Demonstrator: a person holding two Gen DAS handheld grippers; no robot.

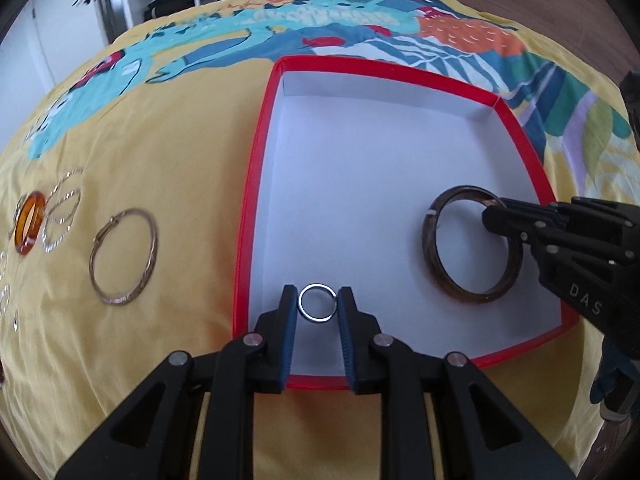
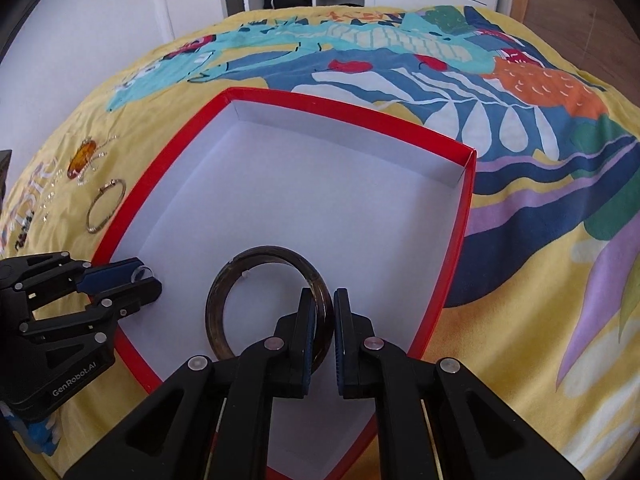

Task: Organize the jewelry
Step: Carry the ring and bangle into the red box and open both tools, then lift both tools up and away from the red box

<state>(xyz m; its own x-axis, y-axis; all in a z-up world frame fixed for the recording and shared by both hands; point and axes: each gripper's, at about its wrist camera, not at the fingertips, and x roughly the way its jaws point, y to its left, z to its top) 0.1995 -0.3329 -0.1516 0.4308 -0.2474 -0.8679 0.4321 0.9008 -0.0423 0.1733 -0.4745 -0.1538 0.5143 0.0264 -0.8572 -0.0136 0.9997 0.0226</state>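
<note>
A red box with a white inside [image 1: 256, 184] [image 2: 460, 240] lies on the bed. My left gripper [image 1: 317, 304] [image 2: 138, 278] holds a small silver ring [image 1: 317, 303] between its fingers, low over the box's near left corner. My right gripper [image 2: 325, 304] [image 1: 494, 216] straddles the rim of a dark brown bangle [image 2: 224, 280] [image 1: 432, 248] inside the box; small gaps show on both sides of the rim. A thin gold bangle [image 1: 124, 256] [image 2: 105, 205], an amber bangle [image 1: 29, 222] [image 2: 81, 159] and sparkly silver hoops [image 1: 62, 210] lie left of the box.
The yellow bedcover with a colourful print [image 1: 320, 28] [image 2: 520, 92] lies under everything. More small sparkly pieces [image 1: 5, 292] lie at the far left edge. A wardrobe and door stand beyond the bed. A wooden headboard [image 2: 580, 12] is at the right.
</note>
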